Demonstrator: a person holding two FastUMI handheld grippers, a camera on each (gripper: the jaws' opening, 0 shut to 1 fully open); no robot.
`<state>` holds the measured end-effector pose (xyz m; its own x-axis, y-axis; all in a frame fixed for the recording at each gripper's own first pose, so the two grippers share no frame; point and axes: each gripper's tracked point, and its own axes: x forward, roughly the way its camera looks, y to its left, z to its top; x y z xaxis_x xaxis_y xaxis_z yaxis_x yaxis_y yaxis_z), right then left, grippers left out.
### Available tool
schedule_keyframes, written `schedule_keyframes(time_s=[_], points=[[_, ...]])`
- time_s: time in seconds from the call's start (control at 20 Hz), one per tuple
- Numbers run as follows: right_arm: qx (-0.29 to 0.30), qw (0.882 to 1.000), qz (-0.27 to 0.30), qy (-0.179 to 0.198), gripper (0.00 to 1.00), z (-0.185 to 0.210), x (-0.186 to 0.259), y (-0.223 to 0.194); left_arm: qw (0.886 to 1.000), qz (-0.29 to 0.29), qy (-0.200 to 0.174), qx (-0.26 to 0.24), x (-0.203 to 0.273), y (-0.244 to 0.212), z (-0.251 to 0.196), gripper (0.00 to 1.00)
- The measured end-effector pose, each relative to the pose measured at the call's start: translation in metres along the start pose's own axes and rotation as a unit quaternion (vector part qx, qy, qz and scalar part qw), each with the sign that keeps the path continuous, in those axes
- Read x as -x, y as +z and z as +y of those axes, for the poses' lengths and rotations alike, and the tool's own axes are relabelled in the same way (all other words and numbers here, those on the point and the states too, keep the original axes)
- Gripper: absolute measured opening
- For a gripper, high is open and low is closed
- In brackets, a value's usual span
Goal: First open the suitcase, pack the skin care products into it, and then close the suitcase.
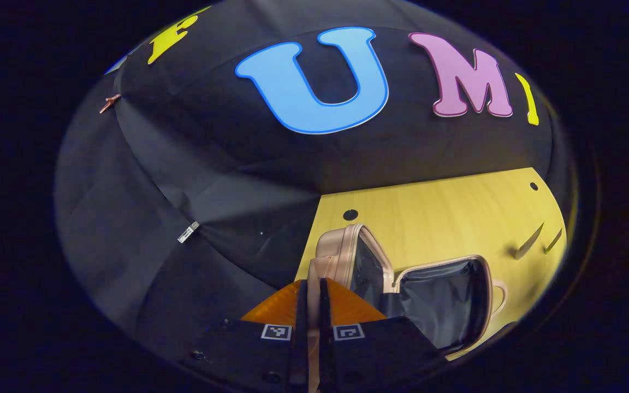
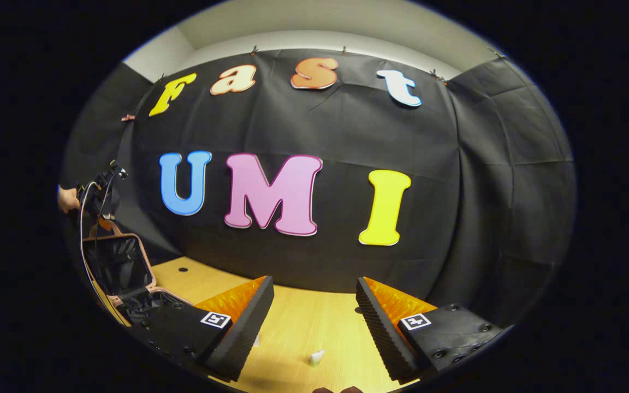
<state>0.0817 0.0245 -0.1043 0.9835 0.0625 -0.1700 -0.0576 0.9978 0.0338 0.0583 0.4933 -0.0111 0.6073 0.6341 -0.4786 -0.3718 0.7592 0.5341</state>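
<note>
At lower centre of the left gripper view, the left gripper (image 1: pixel 310 305), clenched on the lid's edge, holds the pink suitcase (image 1: pixel 434 305) open while the right gripper (image 2: pixel 314 316) waits spread, skin care products apparently unpacked.

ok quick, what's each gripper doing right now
Left gripper: shut on the suitcase lid edge, holding it up.
Right gripper: open, holding nothing.

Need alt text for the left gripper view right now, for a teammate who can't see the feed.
The left gripper, fingers closed together on the raised lid's edge, holds open a pink suitcase with a dark lining on a wooden table. The black cloth booth wall rises behind.
</note>
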Motion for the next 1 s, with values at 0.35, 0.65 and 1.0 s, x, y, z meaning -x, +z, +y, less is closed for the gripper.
schedule_keyframes(time_s=[0.35, 0.65, 1.0], points=[[0.003, 0.999, 0.036, -0.005, 0.96, 0.069, -0.010, -0.001, 0.996, 0.084, -0.014, 0.001, -0.135, -0.083, 0.070, 0.14], [-0.051, 0.994, 0.088, -0.037, 0.97, 0.083, -0.014, -0.020, 0.980, 0.183, -0.056, 0.060, -0.212, -0.174, 0.061, 0.16], [-0.083, 0.987, 0.109, -0.090, 0.96, 0.064, -0.023, -0.038, 0.987, 0.145, -0.037, 0.067, -0.224, -0.183, 0.091, 0.48]])
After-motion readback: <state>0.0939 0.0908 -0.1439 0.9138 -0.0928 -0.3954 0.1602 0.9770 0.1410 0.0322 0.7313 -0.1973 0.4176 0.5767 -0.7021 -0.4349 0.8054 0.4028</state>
